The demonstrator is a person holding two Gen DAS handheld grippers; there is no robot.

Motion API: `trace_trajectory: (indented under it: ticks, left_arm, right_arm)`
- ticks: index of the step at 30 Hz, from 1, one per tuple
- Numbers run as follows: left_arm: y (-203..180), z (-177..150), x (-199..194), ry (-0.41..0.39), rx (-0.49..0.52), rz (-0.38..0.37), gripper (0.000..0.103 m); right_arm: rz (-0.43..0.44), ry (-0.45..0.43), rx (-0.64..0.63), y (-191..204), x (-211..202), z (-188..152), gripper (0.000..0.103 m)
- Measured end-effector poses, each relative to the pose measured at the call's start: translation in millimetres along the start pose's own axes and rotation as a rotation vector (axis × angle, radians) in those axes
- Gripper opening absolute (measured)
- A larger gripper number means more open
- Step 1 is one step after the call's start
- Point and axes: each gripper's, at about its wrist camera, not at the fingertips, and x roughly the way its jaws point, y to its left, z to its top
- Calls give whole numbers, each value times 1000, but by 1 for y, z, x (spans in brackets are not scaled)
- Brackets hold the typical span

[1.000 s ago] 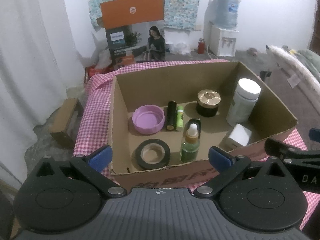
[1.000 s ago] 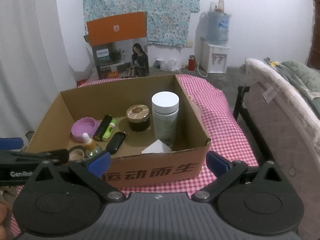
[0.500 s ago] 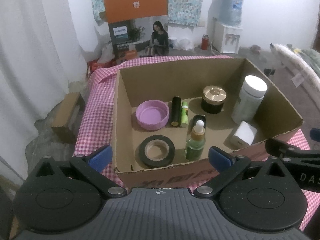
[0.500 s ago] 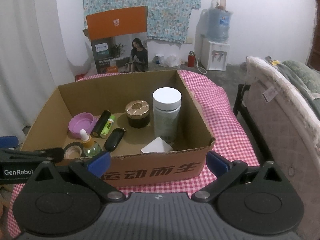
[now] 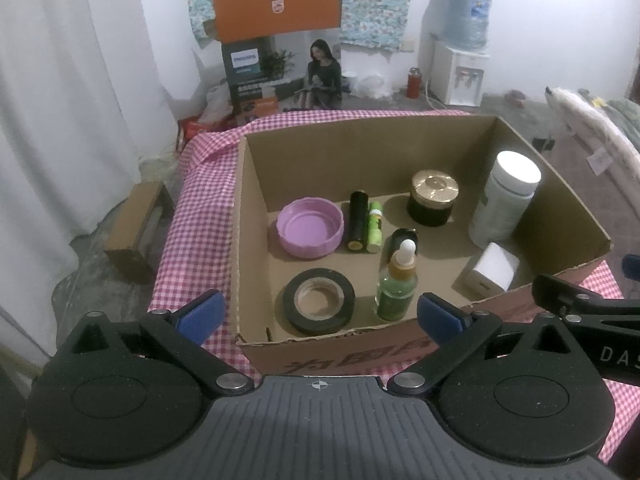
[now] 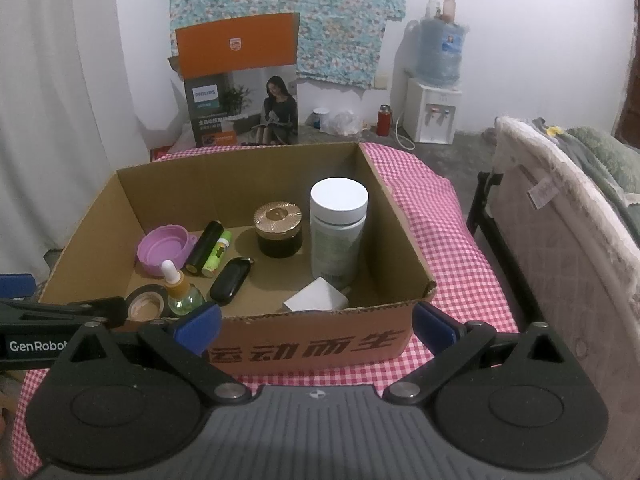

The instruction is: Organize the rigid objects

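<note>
Both claws are hanging in front of a cardboard box (image 5: 256,216) that is sitting on the counter (image 6: 440,232) under a pink checked cloth. The left claw (image 5: 318,314) is at the bottom of the left wrist view, its blue fingers (image 5: 200,314) spread wide apart and holding nothing. The right claw (image 6: 316,326) is at the bottom of the right wrist view, its blue fingers (image 6: 198,326) also wide apart and holding nothing. Each claw is showing at the edge of the other's view, near the box's front wall.

Everything is sitting inside the box. In the left wrist view, a purple lid (image 5: 310,232) is lying open side up at centre left, with 2 tubes just to its right, 1 black tube (image 5: 358,222) and 1 green tube (image 5: 374,228), lying side by side. A tape roll (image 5: 320,300) is lying flat at lower centre, and a dropper bottle (image 5: 398,284) is standing upright just right of it. A black case (image 5: 400,238) is lying behind the dropper bottle. A dark jar (image 5: 432,198) with a gold lid is standing at upper centre right. A white bottle (image 5: 504,200) is standing tall against the right wall, with a white block (image 5: 490,272) lying below it near the front wall.
</note>
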Motion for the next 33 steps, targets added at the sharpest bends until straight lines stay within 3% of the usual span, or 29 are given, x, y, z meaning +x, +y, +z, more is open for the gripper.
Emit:
trace_trajectory:
  ticks: [33]
  left_arm:
    - [4, 0, -2, 1, -3, 4, 103]
  right_arm:
    - [0, -2, -10, 2, -1, 2, 103]
